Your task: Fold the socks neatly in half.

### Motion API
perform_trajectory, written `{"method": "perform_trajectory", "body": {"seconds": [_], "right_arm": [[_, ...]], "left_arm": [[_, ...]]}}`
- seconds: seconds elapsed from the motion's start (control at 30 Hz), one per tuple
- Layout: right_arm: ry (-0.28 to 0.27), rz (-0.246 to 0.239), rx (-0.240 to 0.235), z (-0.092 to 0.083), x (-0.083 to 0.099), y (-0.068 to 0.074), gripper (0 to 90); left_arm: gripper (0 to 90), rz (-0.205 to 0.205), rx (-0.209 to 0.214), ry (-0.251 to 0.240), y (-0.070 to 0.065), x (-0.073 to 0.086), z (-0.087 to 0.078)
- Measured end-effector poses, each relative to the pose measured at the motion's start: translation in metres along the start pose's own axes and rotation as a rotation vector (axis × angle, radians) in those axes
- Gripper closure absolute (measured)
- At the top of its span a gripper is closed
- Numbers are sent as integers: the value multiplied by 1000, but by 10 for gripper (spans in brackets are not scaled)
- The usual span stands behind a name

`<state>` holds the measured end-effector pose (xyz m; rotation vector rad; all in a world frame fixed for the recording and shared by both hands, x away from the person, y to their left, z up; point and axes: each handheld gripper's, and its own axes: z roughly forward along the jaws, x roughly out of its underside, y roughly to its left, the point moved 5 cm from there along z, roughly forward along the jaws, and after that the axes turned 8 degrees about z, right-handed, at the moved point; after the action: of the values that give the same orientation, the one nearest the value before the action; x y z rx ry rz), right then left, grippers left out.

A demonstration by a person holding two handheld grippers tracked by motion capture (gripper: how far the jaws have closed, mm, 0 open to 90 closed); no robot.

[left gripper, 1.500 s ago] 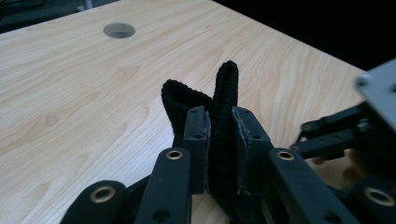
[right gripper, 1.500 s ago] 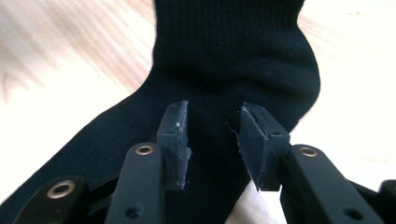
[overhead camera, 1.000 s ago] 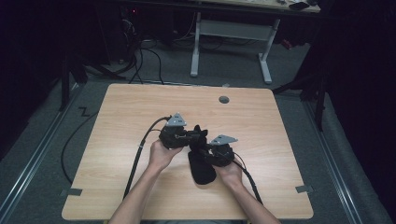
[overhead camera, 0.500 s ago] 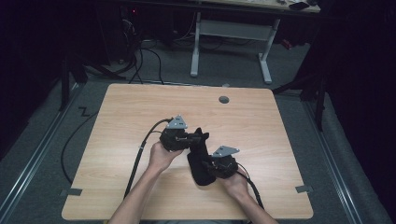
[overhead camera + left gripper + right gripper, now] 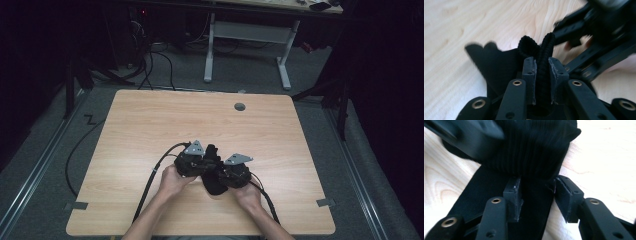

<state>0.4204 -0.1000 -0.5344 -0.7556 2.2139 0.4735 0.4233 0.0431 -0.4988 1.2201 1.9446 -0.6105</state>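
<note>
From the high view I see both forearms coming in from the bottom edge and meeting near the front middle of the desk [image 5: 150, 130]. My left hand [image 5: 172, 181] wraps the left tongs [image 5: 202, 162] from behind, wrist bent slightly inward; my right hand [image 5: 248, 194] holds the right tongs [image 5: 220, 176] just beside them, angled toward the left. Between and under the two sits a black sock [image 5: 214, 184], lying on the desk and partly hidden by the tools. Cables trail back along both arms toward the front edge.

In the left gripper view the left tongs [image 5: 541, 75] are clamped on a ribbed fold of the sock [image 5: 541, 50], which stands up between the pads; the rest of the cloth spreads flat on the wood to the left. The other tool is blurred at upper right.

In the right gripper view the right tongs [image 5: 536, 195] stand apart and have just been widening, with the sock [image 5: 534, 152] lying between and beyond the pads, not pinched. The cloth runs from the lower left up across the wood.
</note>
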Motion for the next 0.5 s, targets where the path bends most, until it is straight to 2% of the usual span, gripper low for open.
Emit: {"method": "perform_trajectory", "body": {"seconds": [0.13,0.23,0.33,0.37,0.5], "right_arm": [[-18,7,-33,-19,5,-1,548],[-9,-26,-54,-28,10,4,547],[26,-76,-30,-23,16,11,551],[32,-76,-23,-20,17,13,554],[27,14,-43,-8,11,10,554]], "left_arm": [[772,-15,-6,11,2,7,3],[772,-17,-13,14,4,9,5],[773,-4,-28,39,10,7,11],[773,-6,-32,37,13,6,12],[773,-36,-49,25,22,6,17]]}}
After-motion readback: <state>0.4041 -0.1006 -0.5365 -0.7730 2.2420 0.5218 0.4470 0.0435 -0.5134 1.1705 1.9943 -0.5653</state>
